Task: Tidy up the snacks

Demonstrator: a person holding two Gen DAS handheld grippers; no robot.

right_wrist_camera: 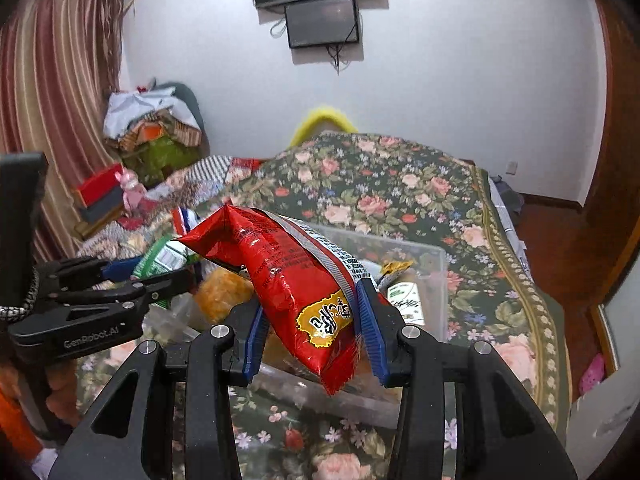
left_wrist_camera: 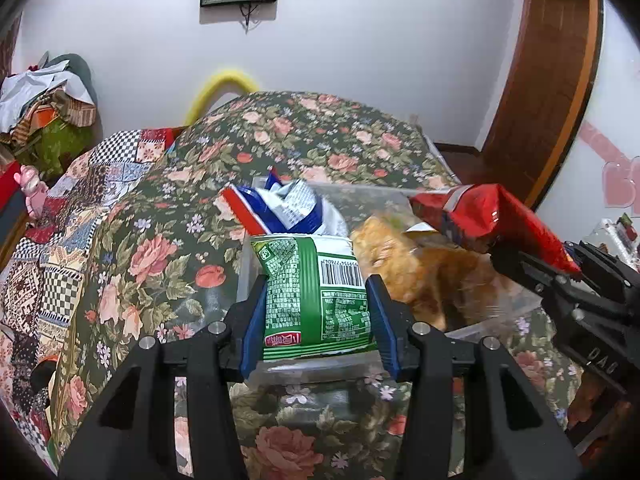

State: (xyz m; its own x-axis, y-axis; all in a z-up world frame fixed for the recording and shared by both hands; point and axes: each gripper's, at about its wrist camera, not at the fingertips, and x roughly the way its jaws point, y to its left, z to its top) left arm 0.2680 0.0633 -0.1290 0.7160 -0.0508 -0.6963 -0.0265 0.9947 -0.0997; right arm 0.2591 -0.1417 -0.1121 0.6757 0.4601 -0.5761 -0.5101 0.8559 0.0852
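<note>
Nearest the left wrist camera, a green snack packet point(left_wrist_camera: 320, 300) is pinched between the blue pads of the left gripper point(left_wrist_camera: 318, 320), its jaws pressed against the packet's two sides. In the right wrist view, a red snack packet point(right_wrist_camera: 288, 280) is likewise clamped by the right gripper point(right_wrist_camera: 316, 328), held tilted above the near edge of a clear plastic bin point(right_wrist_camera: 436, 280). Both packets are held over the bin, which rests on the bed's floral bedspread point(left_wrist_camera: 304, 140).

The step in hand appears to be the placing of two packets into the bin together. The next move would call for each packet to be lowered into a free gap and the jaws then spread, without the bags already inside being crushed.

Counted: two grippers, two held packets, one bin. Inside the bin at least three more are seen: a blue, white and red bag point(left_wrist_camera: 280, 208), an orange snack bag point(left_wrist_camera: 400, 264) and a small green-and-white packet point(right_wrist_camera: 406, 300).

Farthest off, two dark screens point(right_wrist_camera: 320, 0) are mounted on the white wall.
</note>
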